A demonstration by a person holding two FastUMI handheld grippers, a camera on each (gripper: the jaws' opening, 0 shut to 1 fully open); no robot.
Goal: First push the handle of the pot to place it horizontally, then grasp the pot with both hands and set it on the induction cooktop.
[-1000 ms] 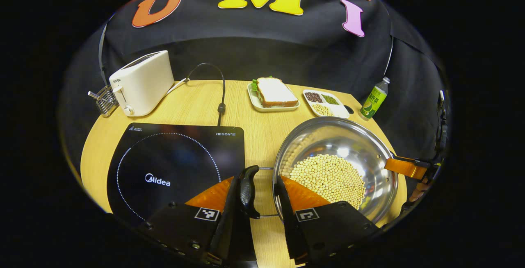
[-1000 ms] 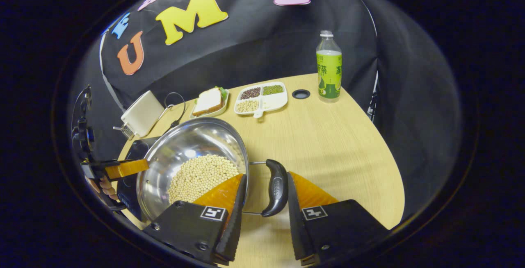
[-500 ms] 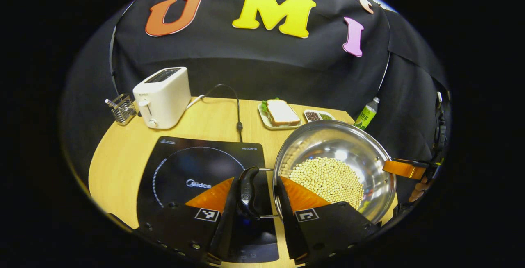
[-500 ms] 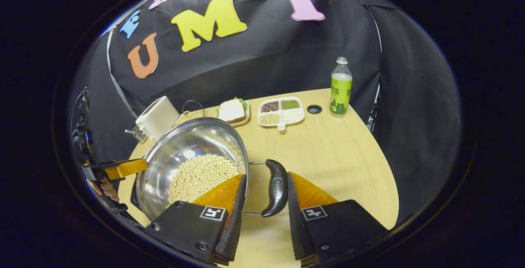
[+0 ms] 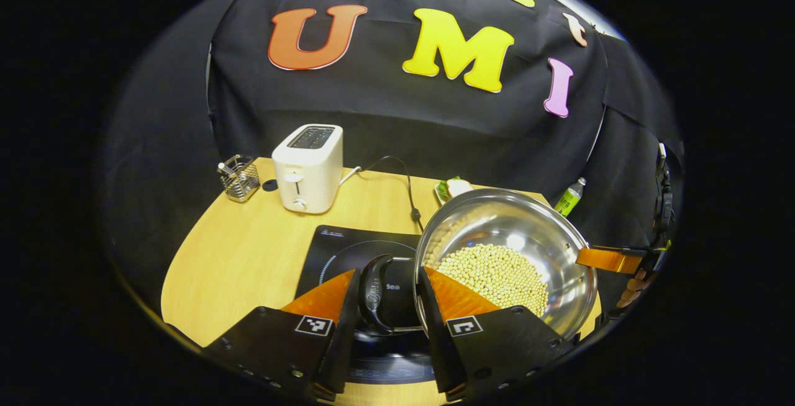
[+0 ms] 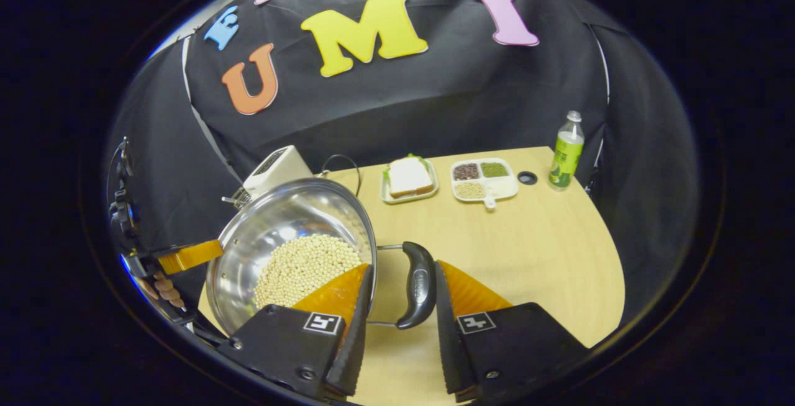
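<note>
Now your shiny steel pot [image 5: 506, 257] is up in the air, partly over the black induction cooktop [image 5: 348, 248] but not set on it. It is round and wide, with a heap of pale beans [image 5: 497, 272] in the bottom. It has a black handle on each side, and both lie flat, so you can hold the pot level and the beans stay put. Your left claw [image 5: 388, 306] is clamped on the left handle [image 5: 374, 291]. Your right claw [image 6: 400, 306] is clamped on the right handle [image 6: 420, 282]. Holding both sides likely stops the pot from tipping. Farther off on the tabletop [image 5: 248, 257] stand a white toaster [image 5: 308, 167] and a small wire basket [image 5: 239, 177]. A sandwich on a plate [image 6: 408, 179], a tray of beans [image 6: 483, 179] and a green bottle [image 6: 565, 151] sit at the back.
</note>
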